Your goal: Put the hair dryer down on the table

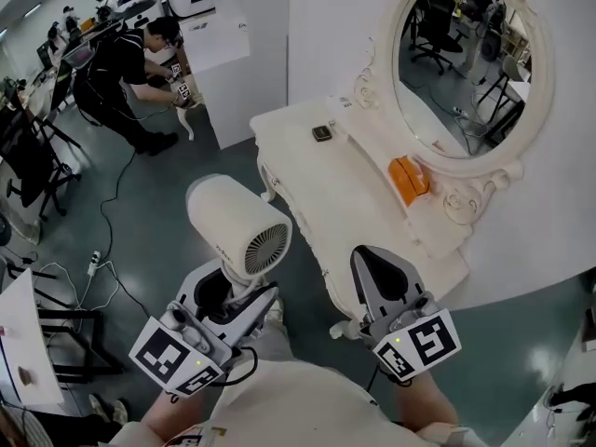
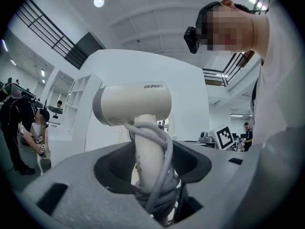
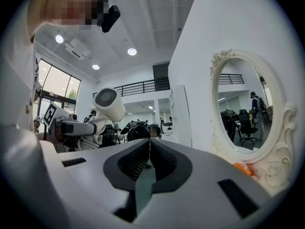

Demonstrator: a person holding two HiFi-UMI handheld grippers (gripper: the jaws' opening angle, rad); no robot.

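Hair dryer [image 1: 237, 226] is held upright in the left gripper [image 1: 219, 296], over the floor [image 1: 149, 203], just off the near-left edge of the bench [image 1: 354, 194] and not touching it. In the left gripper view the jaws are seen pinching the handle low down, with the grey cord [image 2: 164, 166] wound round the handle between them. The rear grille is turned toward the head camera. The right gripper [image 1: 377, 266] is held beside the bench's near end with its jaws pressed together and nothing between them. On the bench an orange item [image 1: 408, 180] is seen against the base of the oval mirror [image 1: 466, 63], and a small dark square item [image 1: 322, 133] lies at the far end; the two are well apart. A person [image 1: 130, 68] is bent over beside a white cabinet [image 1: 228, 73] past the bench's far corner. A power strip [image 1: 94, 264] with its cable lies on the floor to the left. Small lettering is seen on the barrel side in the left gripper view [image 2: 133, 104]; it starts "ZE", the rest can't be read reliably. Square black-and-white markers are carried on both gripper cubes. Office chairs and desks are reflected in the mirror.
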